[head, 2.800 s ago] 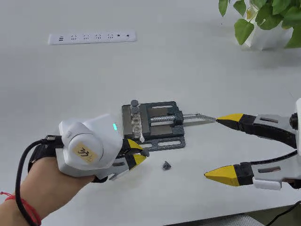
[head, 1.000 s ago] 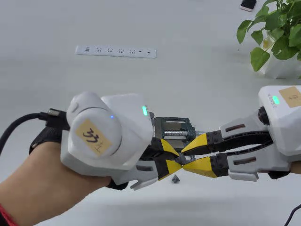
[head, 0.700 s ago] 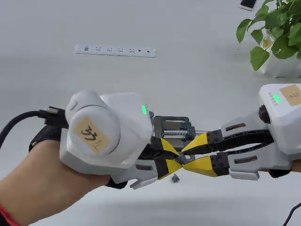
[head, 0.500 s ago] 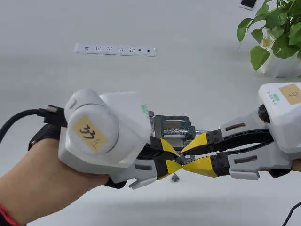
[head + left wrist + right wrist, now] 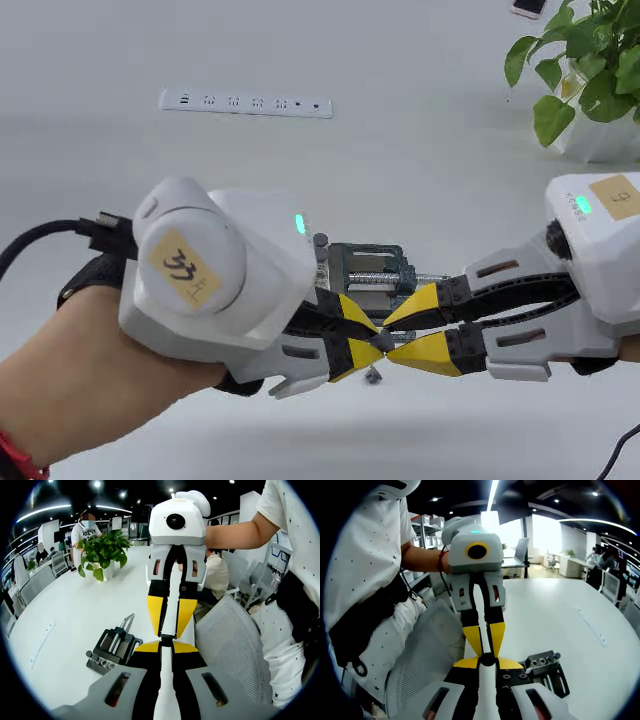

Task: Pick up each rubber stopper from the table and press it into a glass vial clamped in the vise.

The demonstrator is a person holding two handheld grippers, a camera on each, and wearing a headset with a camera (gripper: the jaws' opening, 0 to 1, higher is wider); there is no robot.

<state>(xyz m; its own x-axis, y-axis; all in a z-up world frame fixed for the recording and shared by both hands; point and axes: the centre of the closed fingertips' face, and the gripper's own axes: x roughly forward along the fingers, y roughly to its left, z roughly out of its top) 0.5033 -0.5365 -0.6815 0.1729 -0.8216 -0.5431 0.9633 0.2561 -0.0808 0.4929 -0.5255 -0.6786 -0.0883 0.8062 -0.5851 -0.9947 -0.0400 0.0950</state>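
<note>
Tip to tip, the left gripper (image 5: 374, 342) and right gripper (image 5: 396, 344) both pinch one small, dark grey, rounded rubber stopper (image 5: 487, 659). The vise (image 5: 370, 268) sits just beyond them, and a second stopper (image 5: 372, 376) lies beneath their tips.

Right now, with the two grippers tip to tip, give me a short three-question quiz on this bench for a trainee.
1. True or false: the left gripper and the right gripper meet tip to tip on the near side of the vise.
2. Where is the loose stopper? A: in a vial. B: on the table, just below the meeting tips. C: beside the power strip.
3. Fill in: in the right gripper view, the small dark round thing where the tips meet is a ____.

Key: 1 true. 2 B. 3 stopper, the held stopper.
</note>
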